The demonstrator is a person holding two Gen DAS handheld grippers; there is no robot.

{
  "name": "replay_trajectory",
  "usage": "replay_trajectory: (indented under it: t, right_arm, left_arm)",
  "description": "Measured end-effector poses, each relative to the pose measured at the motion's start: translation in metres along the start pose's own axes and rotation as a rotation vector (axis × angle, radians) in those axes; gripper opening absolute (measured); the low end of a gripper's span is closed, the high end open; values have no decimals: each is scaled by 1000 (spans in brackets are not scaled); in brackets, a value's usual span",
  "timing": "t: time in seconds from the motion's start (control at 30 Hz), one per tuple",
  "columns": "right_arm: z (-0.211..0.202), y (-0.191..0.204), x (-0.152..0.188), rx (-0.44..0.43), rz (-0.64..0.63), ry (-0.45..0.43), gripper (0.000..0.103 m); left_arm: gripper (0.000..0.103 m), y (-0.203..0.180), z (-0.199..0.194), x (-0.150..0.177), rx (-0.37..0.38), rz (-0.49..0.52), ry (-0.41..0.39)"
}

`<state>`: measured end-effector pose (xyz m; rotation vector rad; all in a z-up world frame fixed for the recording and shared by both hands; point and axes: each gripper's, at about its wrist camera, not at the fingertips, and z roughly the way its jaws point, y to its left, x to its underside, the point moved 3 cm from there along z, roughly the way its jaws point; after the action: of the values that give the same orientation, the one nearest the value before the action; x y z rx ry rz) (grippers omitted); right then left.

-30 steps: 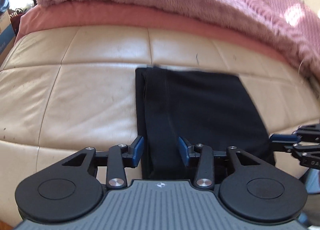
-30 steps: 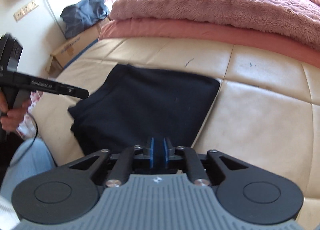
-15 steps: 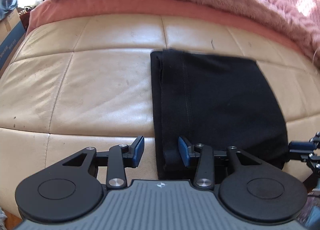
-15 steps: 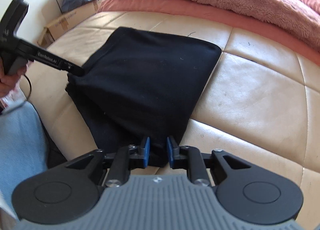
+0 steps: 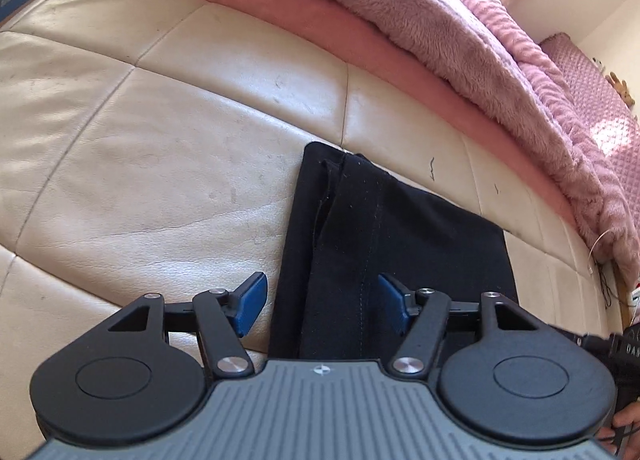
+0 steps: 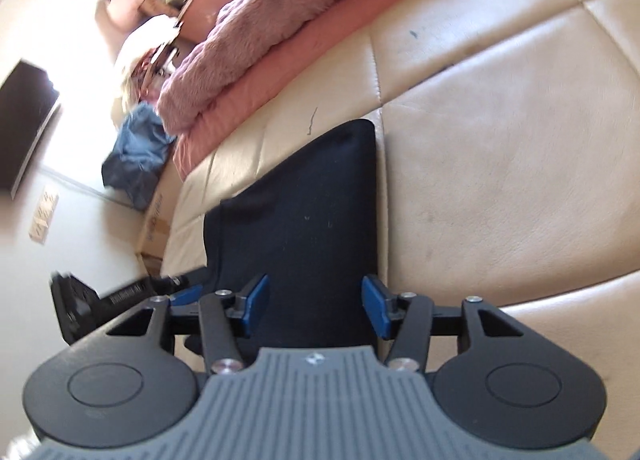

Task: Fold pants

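The black pants [image 5: 396, 236] lie folded into a flat rectangle on the cream leather cushion [image 5: 168, 164]. My left gripper [image 5: 322, 306] is open, its blue pads on either side of the folded pile's near left edge, holding nothing. The pants also show in the right wrist view [image 6: 316, 216]. My right gripper [image 6: 316, 308] is open over their near right edge, with the cloth between the pads but not pinched. The left gripper [image 6: 120, 296] shows at the left of the right wrist view.
A pink fluffy blanket [image 5: 440, 20] over a salmon sheet [image 5: 304, 16] lies along the back of the cushion. In the right wrist view a blue garment [image 6: 136, 156] on a cardboard box [image 6: 156, 228] and a dark screen [image 6: 24, 120] stand at the left.
My right gripper has opened from shut to wide open and moved in over the pants' right edge. My left gripper has opened wider and tilted, closing in on the left edge.
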<state>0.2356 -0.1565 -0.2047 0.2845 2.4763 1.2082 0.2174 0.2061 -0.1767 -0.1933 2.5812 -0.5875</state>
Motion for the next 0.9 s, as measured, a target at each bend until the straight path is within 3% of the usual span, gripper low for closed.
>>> replay_trajectory:
  t: [0.3,0.5,0.67,0.9]
  right_arm:
    - [22,-7,-6,0,23,34,52]
    - [24,-10,-11,4,18,46,40]
    - [26,-12,-15,-7,14,57,20]
    - [31,15,-47,-34,-79,50,15]
  left_arm:
    - [73,1,8,-2,26,37,-2]
    - [58,1,10,-4,55,33,-8]
    - [36,2,7,-5,75,2,-23]
    - [21,-3,0,-34,49,24,-86]
